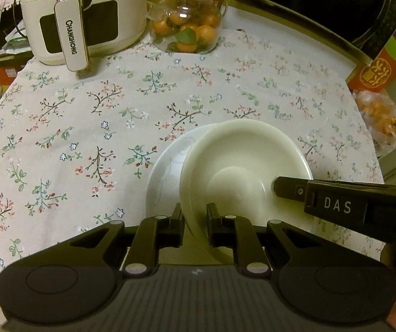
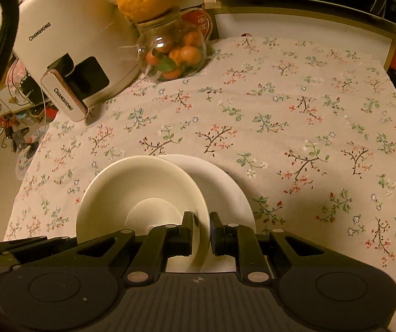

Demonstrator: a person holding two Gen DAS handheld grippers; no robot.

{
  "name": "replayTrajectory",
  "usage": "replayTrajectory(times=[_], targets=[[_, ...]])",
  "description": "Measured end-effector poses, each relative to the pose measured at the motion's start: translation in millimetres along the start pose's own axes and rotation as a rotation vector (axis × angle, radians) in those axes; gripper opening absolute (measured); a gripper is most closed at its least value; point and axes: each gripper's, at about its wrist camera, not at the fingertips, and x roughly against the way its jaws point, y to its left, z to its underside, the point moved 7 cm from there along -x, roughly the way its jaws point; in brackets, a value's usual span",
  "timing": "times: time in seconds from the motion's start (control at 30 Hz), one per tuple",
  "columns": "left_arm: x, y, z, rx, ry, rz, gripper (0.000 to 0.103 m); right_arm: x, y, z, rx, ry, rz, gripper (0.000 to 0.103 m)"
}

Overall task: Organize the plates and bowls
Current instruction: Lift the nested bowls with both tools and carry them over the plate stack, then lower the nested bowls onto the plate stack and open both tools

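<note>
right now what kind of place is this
Most likely a home kitchen or dining corner: a table under a flowered tablecloth, a white air fryer and a black microwave at the back, and a glass jar of small oranges between them.

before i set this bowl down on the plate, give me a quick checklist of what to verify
1. Left gripper clamped on the cream bowl rim: ok.
2. Right gripper clamped on the opposite rim: ok.
3. Bowl empty: ok.
4. Plate sits under the bowl: ok, though it is offset to one side in both views.
5. Bowl clear of the plate or already touching it: cannot tell.
6. Tablecloth around the plate free of other dishes: ok.
</note>
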Motion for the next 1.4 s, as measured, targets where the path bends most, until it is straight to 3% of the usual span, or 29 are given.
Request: replayTrajectory(times=[0.57, 1.1, 1.4], targets=[[-5.0, -0.5, -0.8, -0.023, 0.000, -0.010, 0.016, -3.8, -1.3, 4.2, -0.018, 0.032, -0.009, 0.013], [-4.9, -3.3, 1.0, -0.009, 0.015, 0.027, 0.018, -4.5, -5.8, 5.7, -0.039, 0.045, -0.007, 0.014], [-3.5, 2.5, -1.4, 0.004, -0.002, 0.024, 0.031, -4.4, -6.2, 5.9, -0.038, 0.040, -0.011, 0.017]])
